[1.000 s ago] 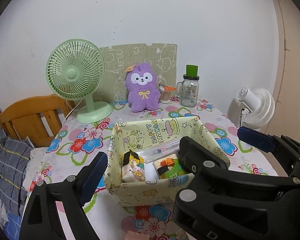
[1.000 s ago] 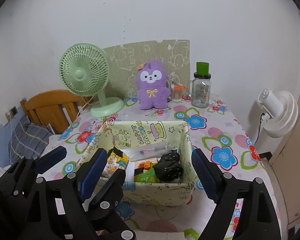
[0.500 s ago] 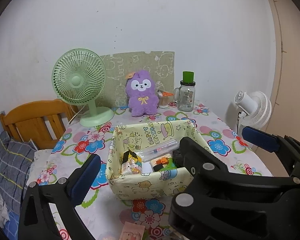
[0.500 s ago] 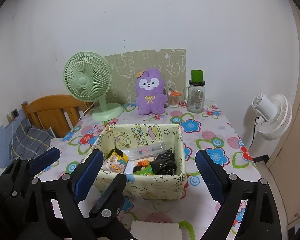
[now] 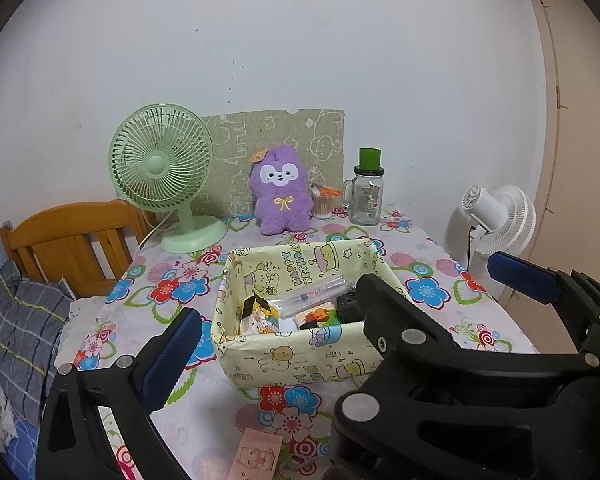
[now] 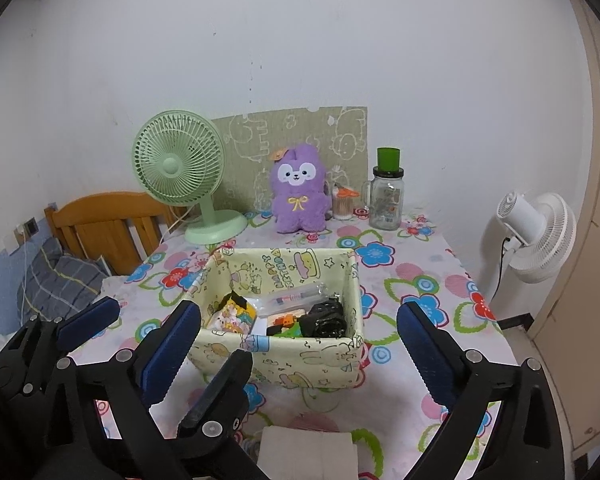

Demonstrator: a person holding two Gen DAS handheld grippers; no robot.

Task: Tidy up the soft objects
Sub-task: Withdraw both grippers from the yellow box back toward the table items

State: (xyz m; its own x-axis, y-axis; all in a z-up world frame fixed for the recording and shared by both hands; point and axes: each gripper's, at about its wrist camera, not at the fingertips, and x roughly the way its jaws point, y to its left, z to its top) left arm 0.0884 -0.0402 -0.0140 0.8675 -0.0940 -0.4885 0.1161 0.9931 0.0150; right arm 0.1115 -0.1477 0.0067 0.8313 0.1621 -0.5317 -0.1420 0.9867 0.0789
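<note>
A yellow cartoon-print fabric basket (image 5: pixel 300 356) (image 6: pixel 284 360) sits mid-table. It holds a small cartoon plush pack (image 6: pixel 232 316), a clear pouch (image 6: pixel 296 296), a black item (image 6: pixel 326 320) and an orange-green piece. A purple plush (image 5: pixel 282 196) (image 6: pixel 298 192) stands upright at the back wall. My left gripper (image 5: pixel 296 340) is open and empty, hovering before the basket. My right gripper (image 6: pixel 298 316) (image 5: pixel 432 276) is beside it, jaws opening, with nothing between them. Its left finger crosses the left wrist view and hides my left gripper's right finger.
At the back stand a green desk fan (image 5: pixel 162 168), a glass jar with a green lid (image 5: pixel 368 196) and a cotton-swab cup (image 6: pixel 342 206). A pink card (image 5: pixel 256 456) and a white folded piece (image 6: pixel 308 452) lie at the front edge. Wooden chair (image 5: pixel 72 240) left, white fan (image 6: pixel 540 232) right.
Both grippers have drawn back from the basket and risen slightly, so it looks smaller. Both pairs of jaws stand wider. The pink card and white folded piece came into view.
</note>
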